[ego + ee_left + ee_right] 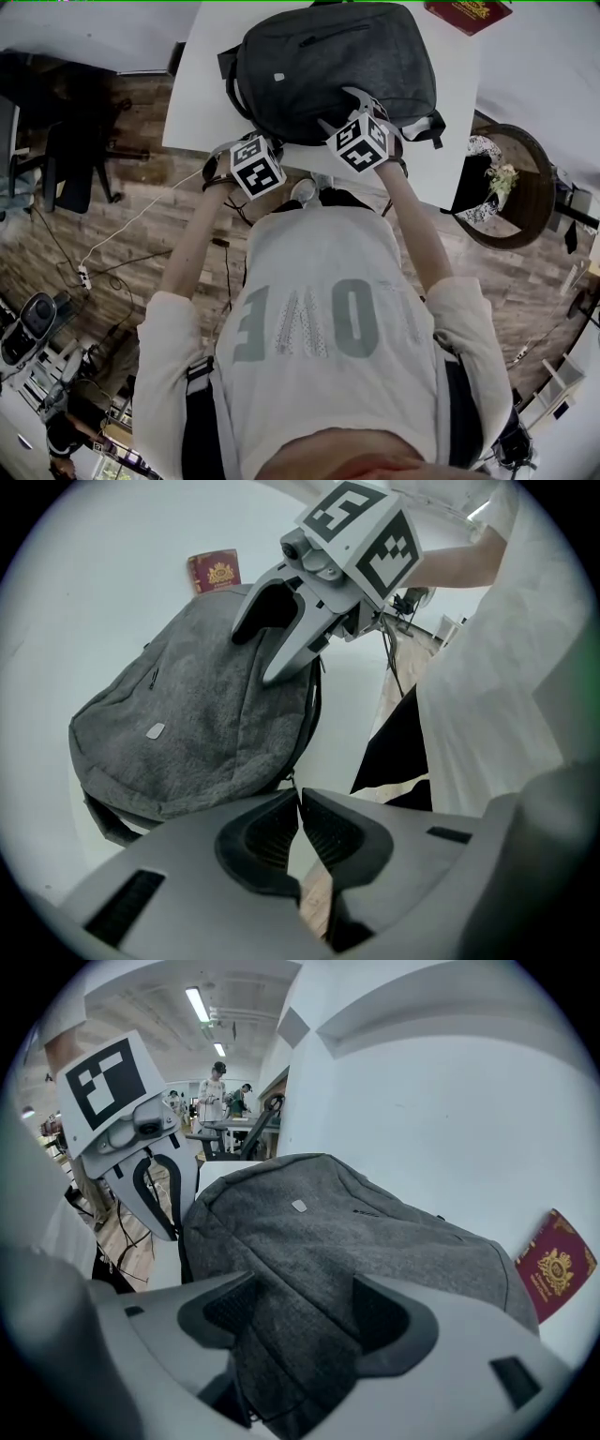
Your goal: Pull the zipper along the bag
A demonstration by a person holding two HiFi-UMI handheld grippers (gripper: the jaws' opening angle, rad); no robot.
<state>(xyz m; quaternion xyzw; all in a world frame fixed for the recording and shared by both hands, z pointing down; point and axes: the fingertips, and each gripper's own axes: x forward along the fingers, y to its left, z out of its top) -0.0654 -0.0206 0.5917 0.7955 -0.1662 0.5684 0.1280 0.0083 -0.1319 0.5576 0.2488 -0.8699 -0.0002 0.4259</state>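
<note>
One bag (328,66), judged soft, light and floppy: its felt-like cloth will bunch and drag unless braced, so the hold belongs on the small zipper pull (292,778) at its near edge. Grey and rounded, with a slim front pocket and a small pale tag, it lies flat on the white table (202,84). Left gripper (299,799): jaws together, apparently pinching that pull. Right gripper (307,1290): jaws spread, clamped on a fold of the cloth. Red booklet (467,11) lies well apart.

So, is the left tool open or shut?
Shut: on the left tool the dark pads meet beside the grey fabric backpack; whether on a zipper pull, cannot tell.
</note>
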